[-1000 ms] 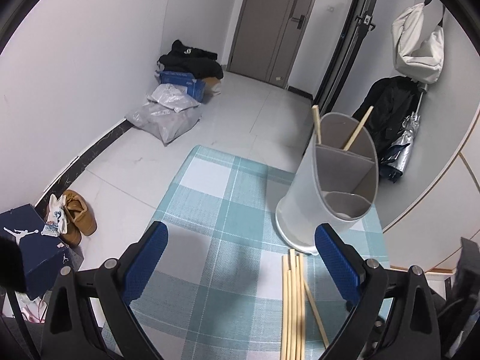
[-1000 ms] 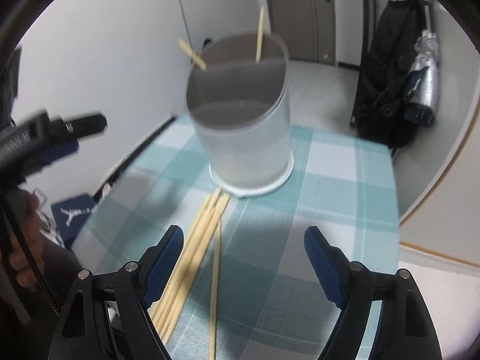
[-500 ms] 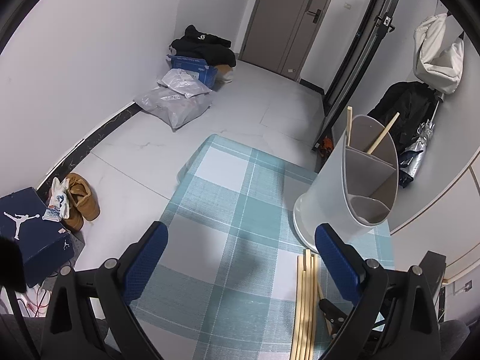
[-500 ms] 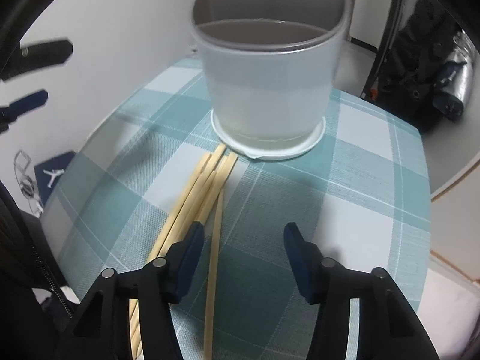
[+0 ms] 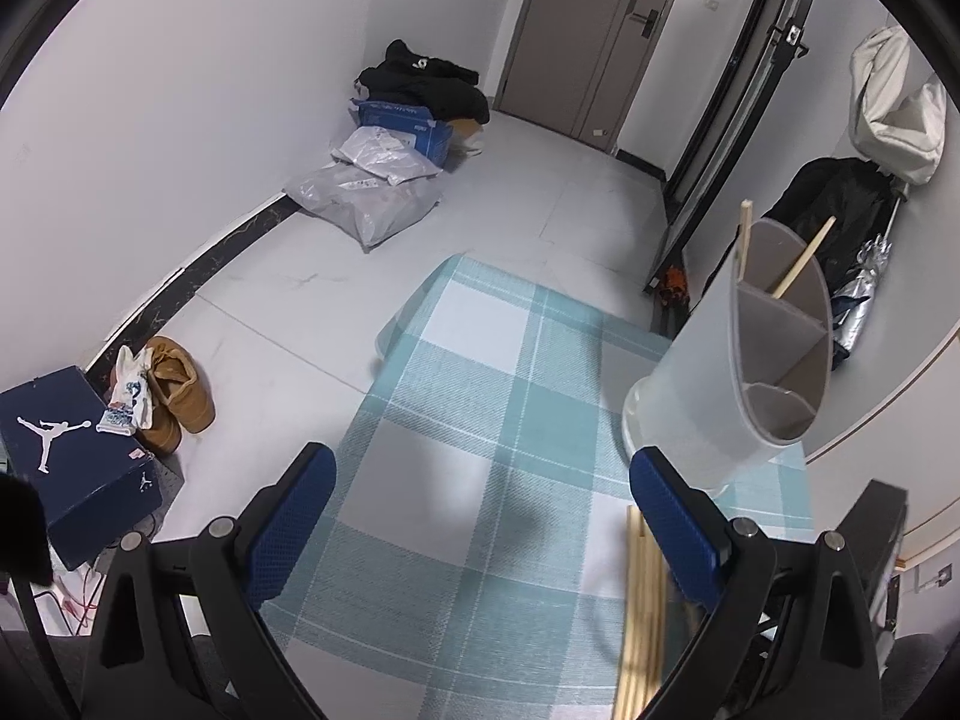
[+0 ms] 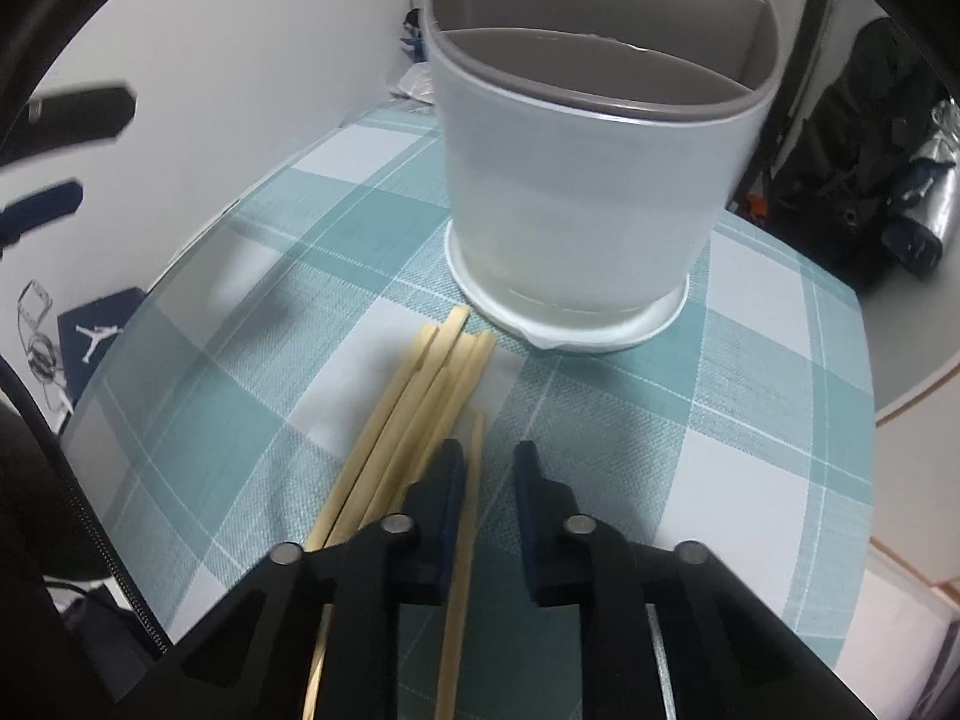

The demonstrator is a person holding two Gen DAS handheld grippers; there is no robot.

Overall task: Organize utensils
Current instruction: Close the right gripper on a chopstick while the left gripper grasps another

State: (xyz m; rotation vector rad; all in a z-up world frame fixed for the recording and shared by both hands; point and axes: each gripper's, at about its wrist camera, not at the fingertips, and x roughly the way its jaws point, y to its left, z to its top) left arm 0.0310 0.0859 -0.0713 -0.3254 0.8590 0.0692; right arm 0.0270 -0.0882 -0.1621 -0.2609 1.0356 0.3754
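Right wrist view: your right gripper (image 6: 489, 468) has just been closing around one loose chopstick (image 6: 461, 552), with a gap visible beside it. The bundle (image 6: 414, 420) lies touching the utensil holder's (image 6: 576, 180) base. Your left gripper (image 5: 480, 516) hangs wide open, empty.

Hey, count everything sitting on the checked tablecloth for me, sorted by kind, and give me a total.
utensil holder: 1
chopsticks standing in the holder: 2
loose chopsticks on the cloth: 6, going by the ends that show
Total: 9
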